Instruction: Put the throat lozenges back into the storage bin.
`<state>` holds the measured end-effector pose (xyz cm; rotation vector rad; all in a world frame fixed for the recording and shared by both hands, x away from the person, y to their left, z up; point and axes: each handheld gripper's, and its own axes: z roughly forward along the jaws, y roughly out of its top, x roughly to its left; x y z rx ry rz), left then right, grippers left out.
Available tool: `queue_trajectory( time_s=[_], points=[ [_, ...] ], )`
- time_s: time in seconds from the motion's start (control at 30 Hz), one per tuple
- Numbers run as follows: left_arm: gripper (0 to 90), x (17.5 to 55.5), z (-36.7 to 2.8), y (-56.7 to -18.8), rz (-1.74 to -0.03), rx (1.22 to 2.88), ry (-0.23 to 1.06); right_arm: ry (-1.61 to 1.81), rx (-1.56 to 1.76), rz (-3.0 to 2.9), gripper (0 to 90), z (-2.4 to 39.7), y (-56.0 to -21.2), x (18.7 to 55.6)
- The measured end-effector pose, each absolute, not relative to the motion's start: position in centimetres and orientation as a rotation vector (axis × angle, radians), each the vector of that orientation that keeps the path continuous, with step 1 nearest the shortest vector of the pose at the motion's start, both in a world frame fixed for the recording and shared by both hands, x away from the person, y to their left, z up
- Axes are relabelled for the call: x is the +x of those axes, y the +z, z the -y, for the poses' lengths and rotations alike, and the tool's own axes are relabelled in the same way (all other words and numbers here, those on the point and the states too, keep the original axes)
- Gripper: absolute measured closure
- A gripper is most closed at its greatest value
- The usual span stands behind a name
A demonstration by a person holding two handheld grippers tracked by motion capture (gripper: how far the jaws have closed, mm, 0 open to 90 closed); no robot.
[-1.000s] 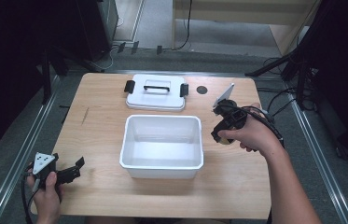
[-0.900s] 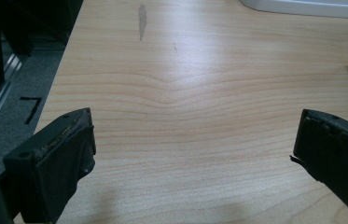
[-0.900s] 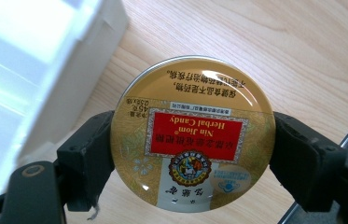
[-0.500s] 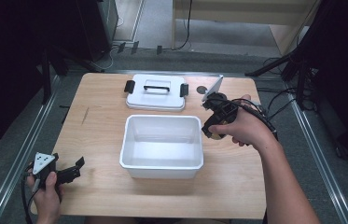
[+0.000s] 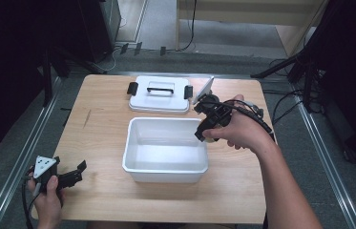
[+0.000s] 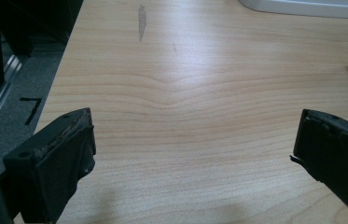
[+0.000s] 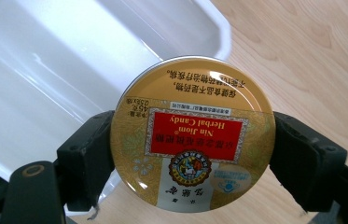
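A round gold candy tin [image 7: 192, 135] with a red label is clamped between the two jaws of my right gripper [image 7: 192, 154]. It hangs over the right rim of the white plastic bin [image 5: 166, 143], whose inside shows bare white [image 7: 59, 60]. From above, my right gripper [image 5: 205, 134] sits at the bin's right edge, the tin mostly hidden by the hand. My left gripper [image 5: 73, 174] rests near the table's front left corner, jaws wide apart over bare wood [image 6: 195, 154].
The bin's white lid [image 5: 159, 93] with black handle and clips lies flat behind the bin. The wooden table [image 5: 99, 124] has bare room to the left. Cables and dark stands surround the table on the floor.
My right gripper has carried the tin leftward and toward the bin, from the table's right side to the bin's right rim. The left gripper has stayed put.
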<state>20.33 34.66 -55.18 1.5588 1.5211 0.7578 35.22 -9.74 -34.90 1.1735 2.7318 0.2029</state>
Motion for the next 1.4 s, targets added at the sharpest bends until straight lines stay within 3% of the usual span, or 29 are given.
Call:
queue_trajectory(
  time_s=[0.7, 1.4],
  points=[
    [0.0, 20.3, -34.7, -55.2, -1.52, 1.561, 0.758, 0.304, 0.58, -2.904, 20.4, 7.5, -36.6, 33.6],
    [0.0, 20.3, -34.7, -55.2, -1.519, 1.559, 0.758, 0.281, 0.422, -2.949, 20.3, 7.0, -39.3, 33.4]
  ],
)
